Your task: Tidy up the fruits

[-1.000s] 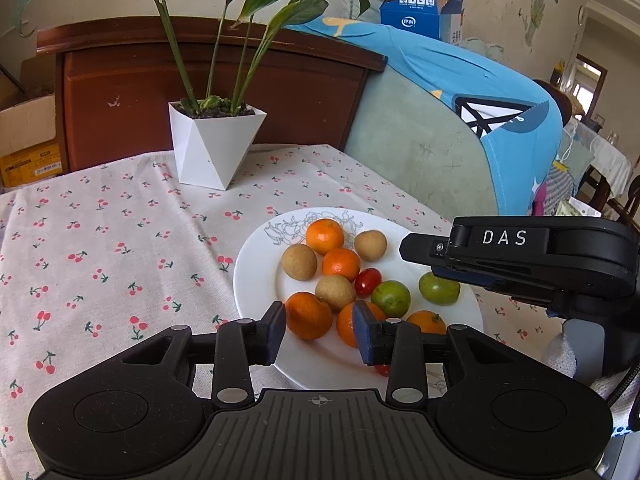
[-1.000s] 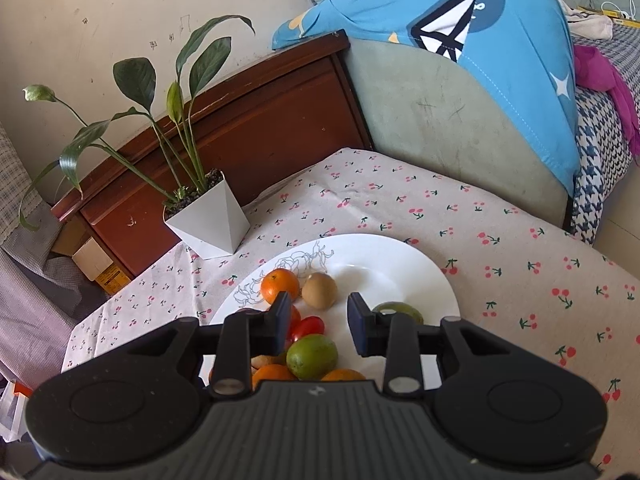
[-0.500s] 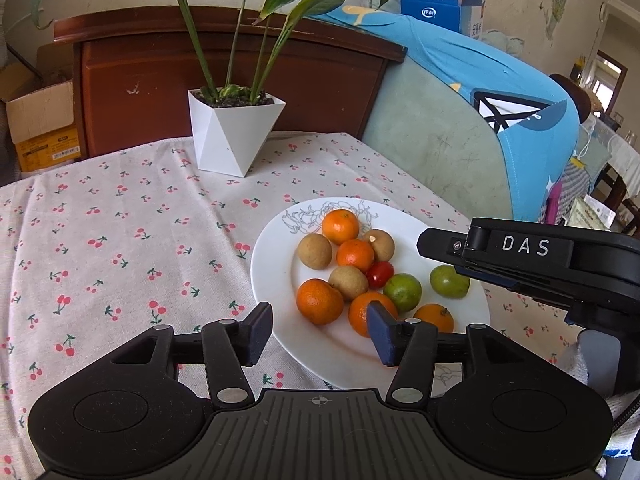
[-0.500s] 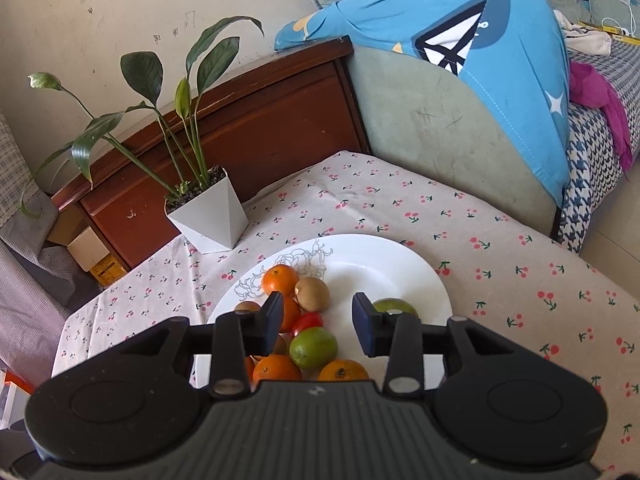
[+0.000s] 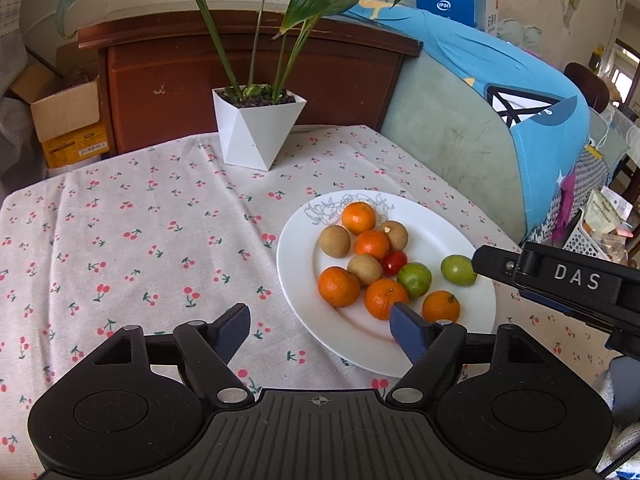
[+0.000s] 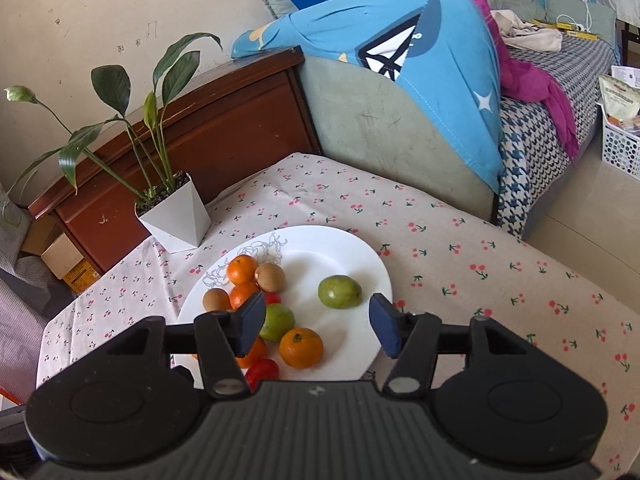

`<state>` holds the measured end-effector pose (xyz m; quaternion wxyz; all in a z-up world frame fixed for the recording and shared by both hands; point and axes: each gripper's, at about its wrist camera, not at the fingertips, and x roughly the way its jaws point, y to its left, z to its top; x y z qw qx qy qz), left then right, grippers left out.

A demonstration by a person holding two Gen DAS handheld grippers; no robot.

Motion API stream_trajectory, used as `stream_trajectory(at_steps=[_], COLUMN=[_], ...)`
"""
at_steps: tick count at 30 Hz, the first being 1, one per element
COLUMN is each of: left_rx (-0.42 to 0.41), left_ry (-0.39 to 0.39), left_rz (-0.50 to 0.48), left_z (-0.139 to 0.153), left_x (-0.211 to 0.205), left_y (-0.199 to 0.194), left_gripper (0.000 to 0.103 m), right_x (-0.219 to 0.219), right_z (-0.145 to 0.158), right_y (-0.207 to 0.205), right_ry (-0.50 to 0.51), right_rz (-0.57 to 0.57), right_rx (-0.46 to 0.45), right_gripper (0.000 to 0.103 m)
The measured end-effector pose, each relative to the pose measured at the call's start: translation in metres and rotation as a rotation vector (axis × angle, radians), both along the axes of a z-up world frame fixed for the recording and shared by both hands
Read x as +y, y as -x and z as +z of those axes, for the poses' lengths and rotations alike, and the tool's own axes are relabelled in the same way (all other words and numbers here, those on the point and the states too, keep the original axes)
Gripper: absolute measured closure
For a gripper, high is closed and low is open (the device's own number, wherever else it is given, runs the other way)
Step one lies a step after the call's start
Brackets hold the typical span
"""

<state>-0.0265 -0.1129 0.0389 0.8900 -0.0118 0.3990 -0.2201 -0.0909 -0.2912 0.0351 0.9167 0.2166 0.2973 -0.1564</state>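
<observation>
Both tongs gape wide and empty over the fruit plate.

The right gripper (image 6: 318,326) is nearer: the lone green fruit (image 6: 339,291) lies just ahead between its jaws, long axis crosswise. The left gripper (image 5: 320,328) straddles the plate (image 5: 448,236) rim, oranges ahead-right. Beyond: cherry cloth (image 5: 140,220), plant pot (image 5: 256,132), sofa.

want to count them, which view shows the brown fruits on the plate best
The left wrist view. All three brown fruits lie unobstructed on the white plate. The right wrist view shows only two clearly; the right gripper and its left finger cover that part of the pile.
</observation>
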Motion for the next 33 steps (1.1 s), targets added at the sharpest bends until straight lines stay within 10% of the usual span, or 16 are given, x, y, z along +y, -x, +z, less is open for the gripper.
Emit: stream_trajectory(at_steps=[33], left_rx=[0.054], left_ry=[-0.23], left_rz=[0.051], left_z=[-0.007], left_x=[0.012], left_y=[0.029], left_gripper=[0.013], right_x=[0.042], right_z=[-0.019], right_y=[0.037], right_ry=[0.135], right_rz=[-0.006], right_rx=[0.186], right_gripper=[0.019])
